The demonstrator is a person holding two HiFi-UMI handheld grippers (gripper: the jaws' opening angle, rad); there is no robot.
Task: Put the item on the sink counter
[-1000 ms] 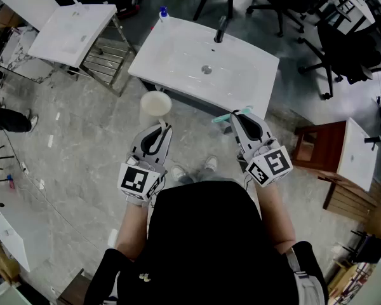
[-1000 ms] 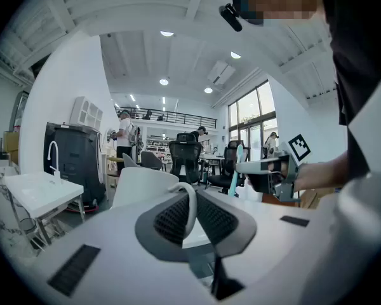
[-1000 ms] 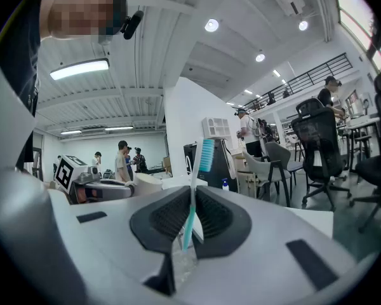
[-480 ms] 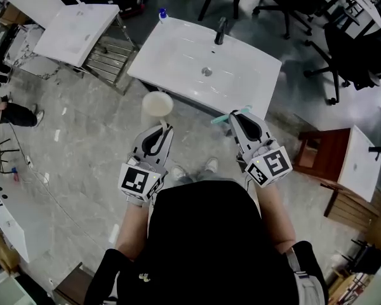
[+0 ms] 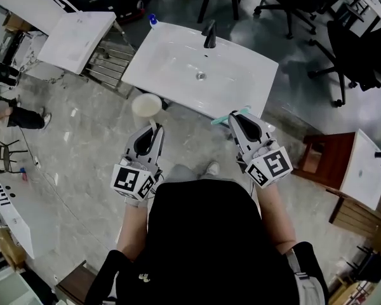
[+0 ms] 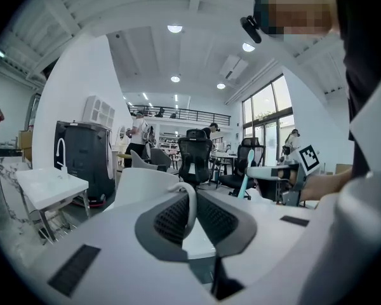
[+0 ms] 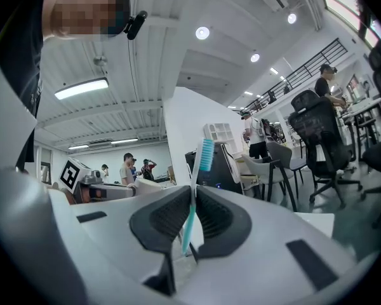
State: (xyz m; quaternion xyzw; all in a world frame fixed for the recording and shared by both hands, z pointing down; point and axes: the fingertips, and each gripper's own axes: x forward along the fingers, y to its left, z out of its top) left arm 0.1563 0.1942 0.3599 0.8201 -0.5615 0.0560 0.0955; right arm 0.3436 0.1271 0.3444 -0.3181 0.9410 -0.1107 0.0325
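Zero placed: nothing set on the sink tabletop yet; both items are in the air, short of its near edge.
Left to do: my read is carry forward toward 12 o'clock, lower onto a flat rim area, then release. All of that is open.
Sink tabletop: at 12 o'clock from the person, faucet at its far edge, basin in the middle. Flat margin looks widest on the 3 o'clock side.
Left hand-held gripper: at 11 o'clock, jaws pinched on the handle of the cup.
Right hand-held gripper: at 1 o'clock, jaws fully closed on the toothbrush.
Cup: white, upright, mouth facing up, near the tabletop's near-left corner but apart from it. Handle points back at the person, at 6 o'clock, and sits between the pads in the left gripper view.
Toothbrush: teal, clamped crosswise to the jaws. In the head view the long axis runs roughly 9 to 3 o'clock, longer end sticking out toward 9. In the right gripper view the bristle head stands above the jaws and the short handle end is below them.
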